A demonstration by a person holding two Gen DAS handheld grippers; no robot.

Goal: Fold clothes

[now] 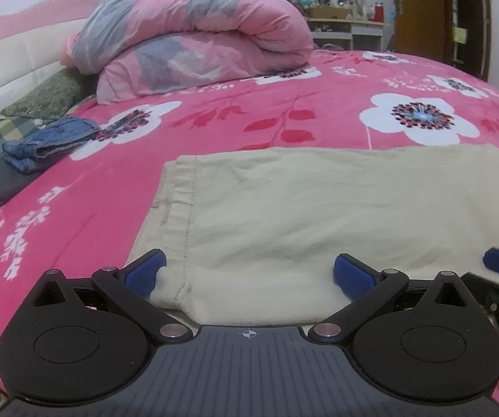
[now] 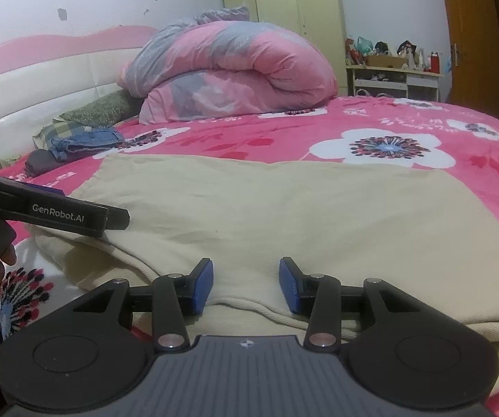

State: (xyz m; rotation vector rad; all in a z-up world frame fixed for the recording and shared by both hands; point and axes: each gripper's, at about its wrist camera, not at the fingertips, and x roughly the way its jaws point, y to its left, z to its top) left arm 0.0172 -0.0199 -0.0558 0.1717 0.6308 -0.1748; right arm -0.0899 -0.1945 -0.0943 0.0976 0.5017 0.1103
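The bed (image 1: 284,111) carries a pink floral cover and fills both views. A rolled pink-and-grey duvet (image 1: 197,34) lies at the far side, near the headboard (image 1: 9,62). The beige garment (image 1: 319,208) lies flat at the near edge of the bed, with its stitched hem toward the headboard side. A small stack of folded clothes (image 1: 37,153), denim on top of a dark piece, sits at the near headboard corner, well apart from the beige garment.

The left hand-held gripper (image 1: 247,274) is spread fully wide; its blue pads (image 1: 145,272) straddle the near hem corner of the garment without pressing on it. The right hand-held gripper (image 2: 246,285) is partly spread over the garment's near edge; a raised ridge of cloth lies between the pads, which do not pinch it.
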